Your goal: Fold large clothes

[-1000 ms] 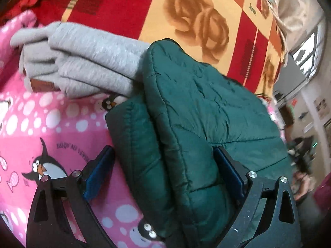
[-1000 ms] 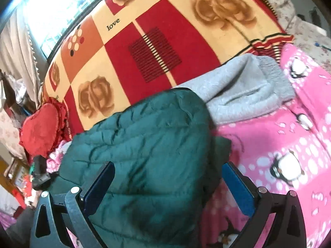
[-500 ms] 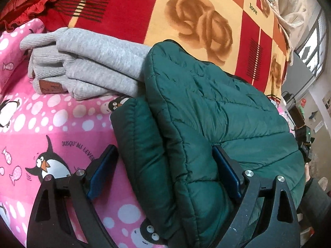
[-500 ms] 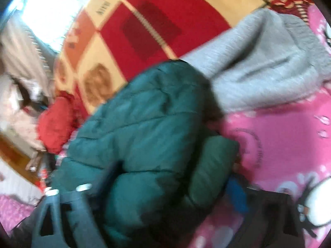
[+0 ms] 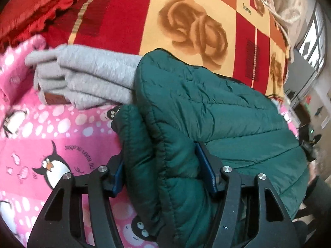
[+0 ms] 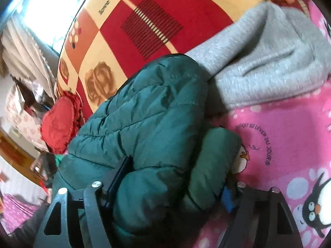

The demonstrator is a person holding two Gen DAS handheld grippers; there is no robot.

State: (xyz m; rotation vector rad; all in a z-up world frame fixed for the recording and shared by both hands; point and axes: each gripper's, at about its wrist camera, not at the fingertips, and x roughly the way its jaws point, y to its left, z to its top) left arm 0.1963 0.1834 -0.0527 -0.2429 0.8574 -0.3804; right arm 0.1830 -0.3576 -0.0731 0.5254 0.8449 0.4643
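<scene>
Green puffer jacket (image 5: 217, 111) quilted, bunched in thick folds beside grey sweater (image 5: 93, 78). My L fingers (image 5: 203, 165) and R fingers (image 6: 121, 174) both clamped on jacket folds.

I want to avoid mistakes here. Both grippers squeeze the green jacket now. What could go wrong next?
1. The jacket is puffy and thick between the left gripper and right gripper, so it may slip out or spring open.
2. It touches the folded grey garment; moving it may disturb that pile.
</scene>
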